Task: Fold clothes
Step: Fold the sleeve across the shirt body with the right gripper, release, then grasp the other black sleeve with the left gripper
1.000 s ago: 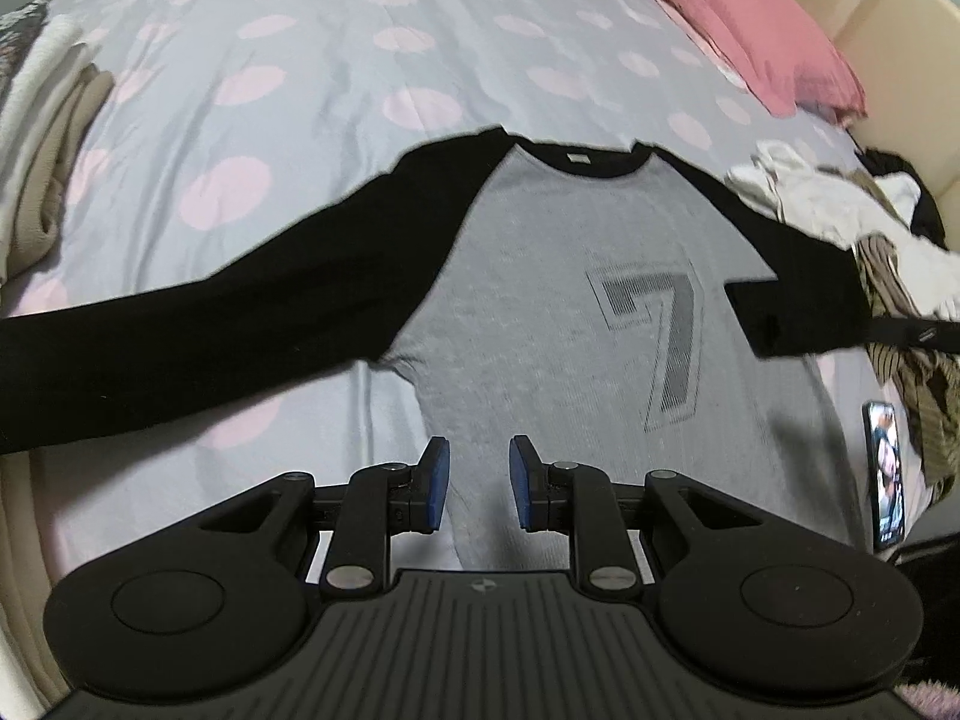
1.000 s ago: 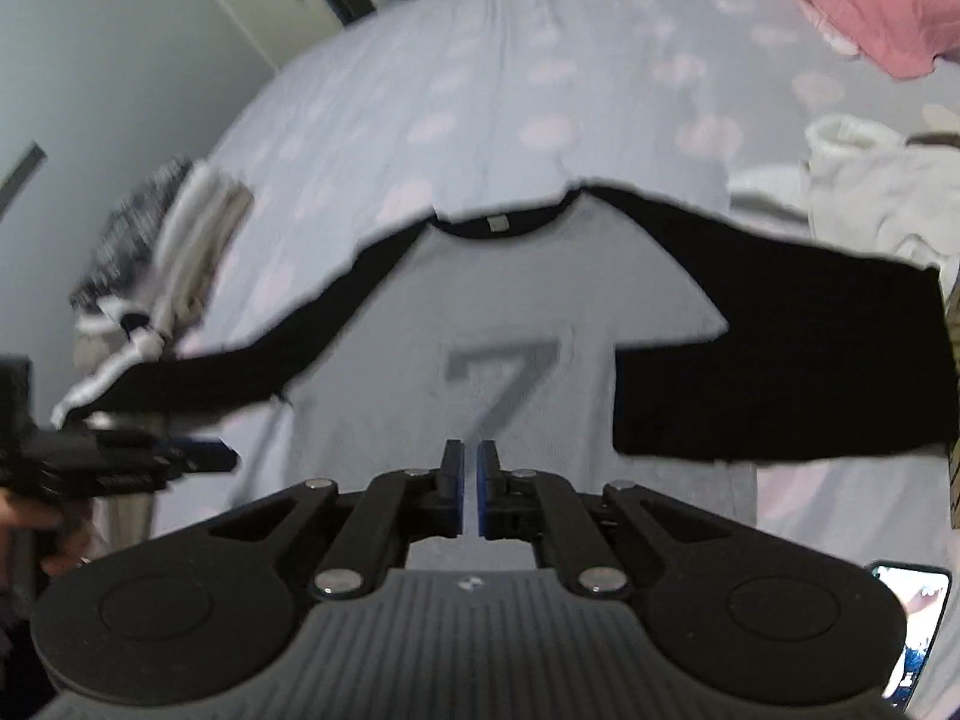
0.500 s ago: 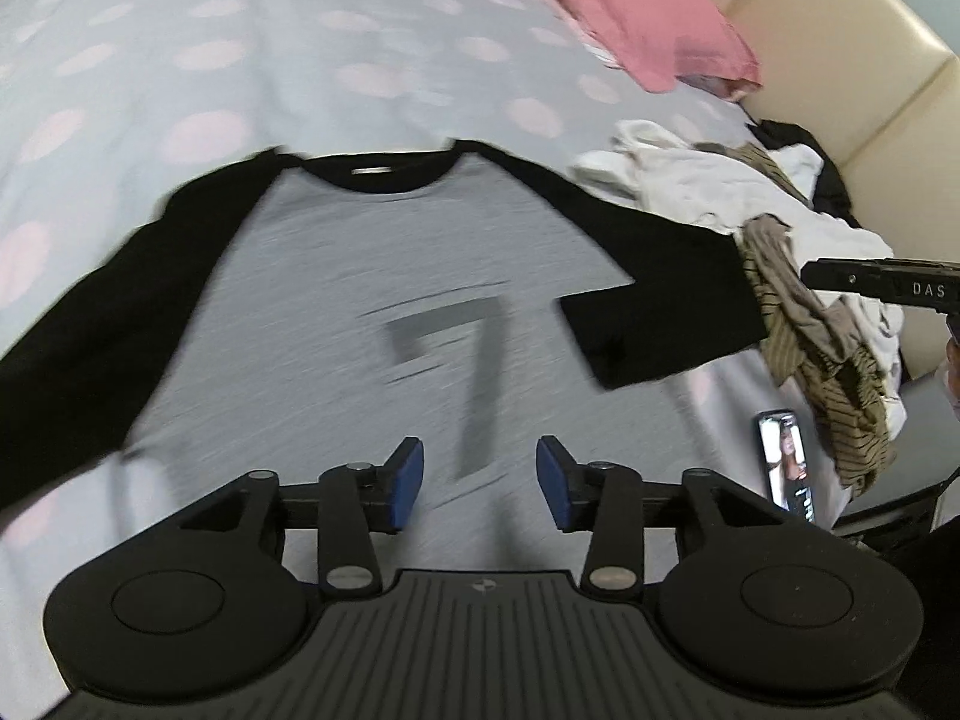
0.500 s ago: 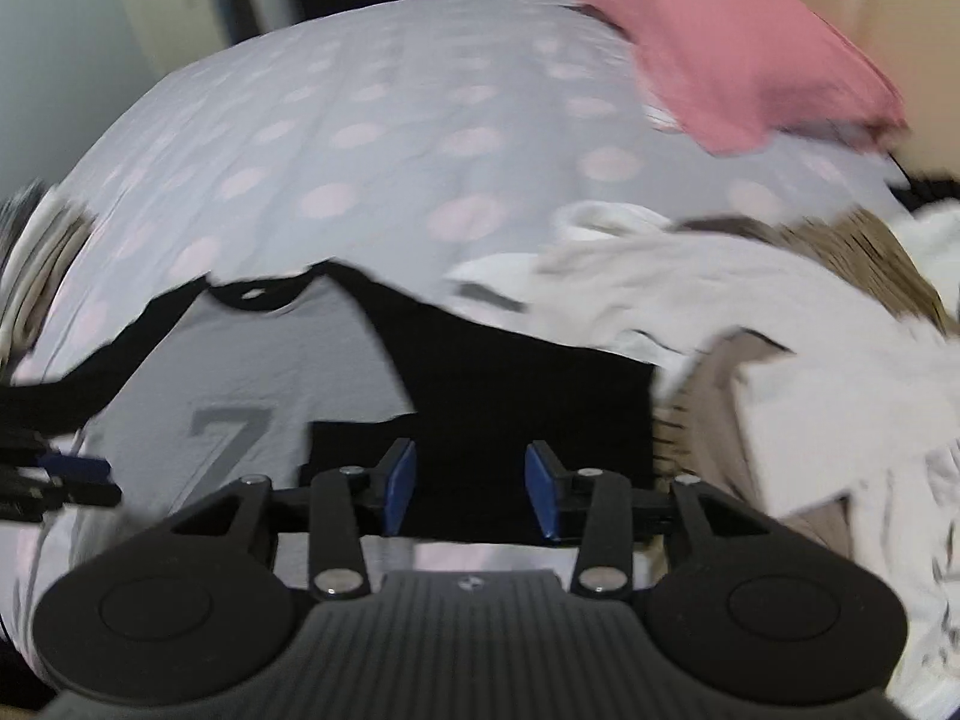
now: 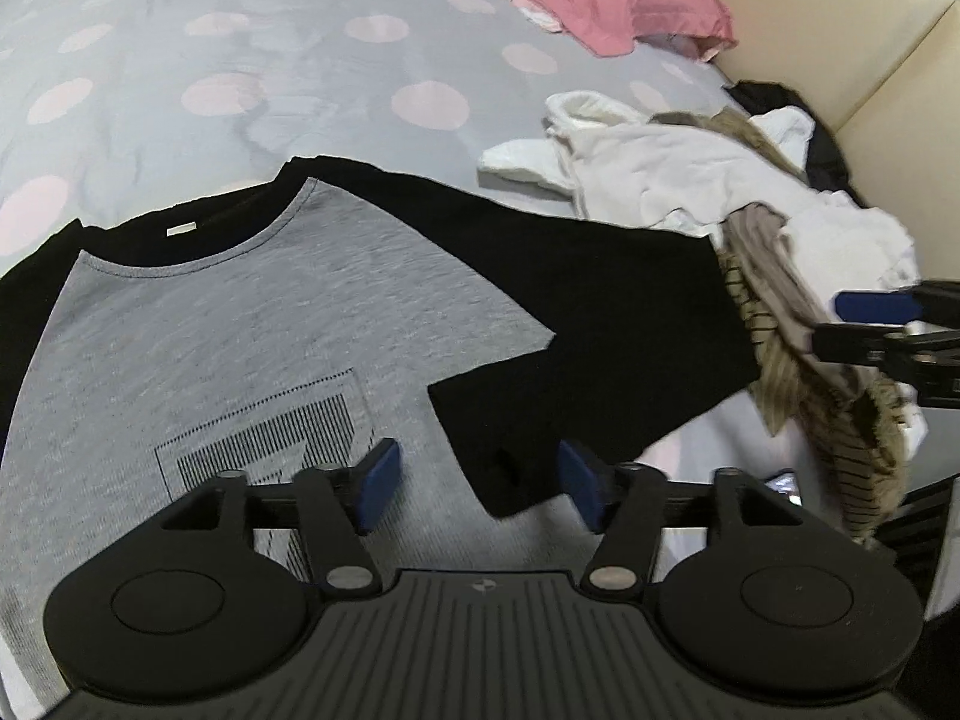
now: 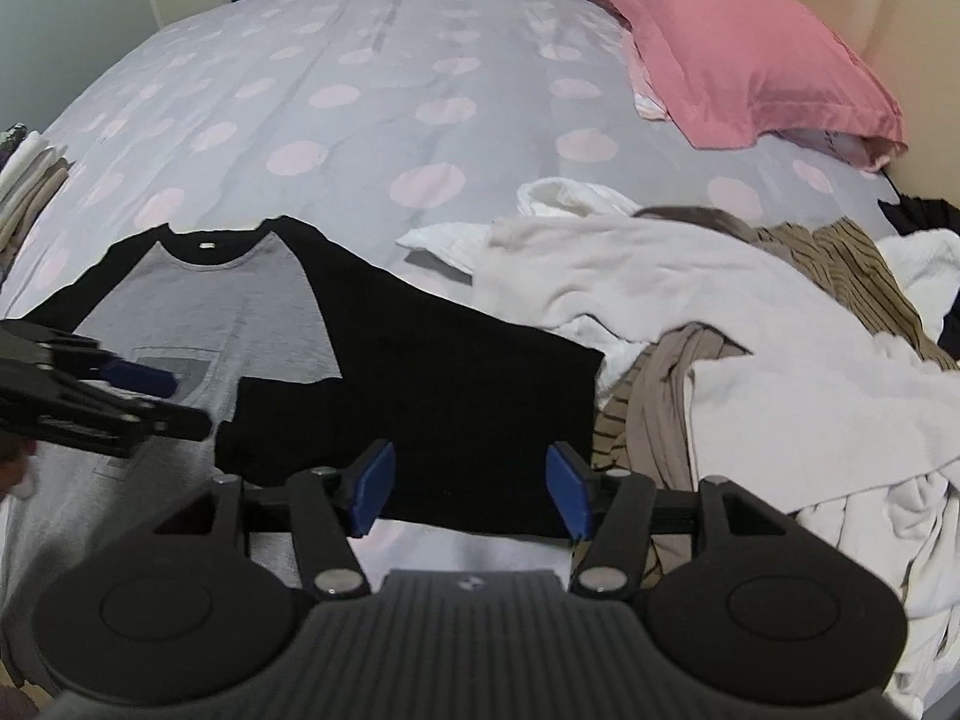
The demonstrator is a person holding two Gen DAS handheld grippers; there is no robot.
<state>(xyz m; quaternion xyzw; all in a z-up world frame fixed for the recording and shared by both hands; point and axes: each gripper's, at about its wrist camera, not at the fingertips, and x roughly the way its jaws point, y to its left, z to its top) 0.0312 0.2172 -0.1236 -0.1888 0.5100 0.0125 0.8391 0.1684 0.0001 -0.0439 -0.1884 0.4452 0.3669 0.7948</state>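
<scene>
Nearest the left wrist camera, the left gripper [image 5: 477,489] hangs over the grey front of the raglan shirt [image 5: 252,324], its blue pads apart and the jaws opening; the cuff end of the folded black sleeve [image 5: 576,336] lies between them, not pinched. Only this view shows the printed numeral [image 5: 264,438] clearly, though the gripper body covers its lower part, and a sliver of a phone [image 5: 783,483] peeks out behind the right finger. The right gripper [image 5: 882,324] enters at the frame's edge, seen side-on.

From the right wrist camera, the right gripper [image 6: 468,495] is poised above the sleeve's lower edge, its jaws also opening, with black cloth under the gap but untouched. The shirt lies flat on the dotted bedspread [image 6: 372,120], collar away from the cameras. Just beside the sleeve sits a heap of unfolded clothes [image 6: 750,324], touching it. Only this view shows a stack of folded garments [image 6: 27,180] at the far left, cut off by the frame, and the whole pink pillow [image 6: 738,54] at the back. The shirt's other sleeve runs out of both views.
</scene>
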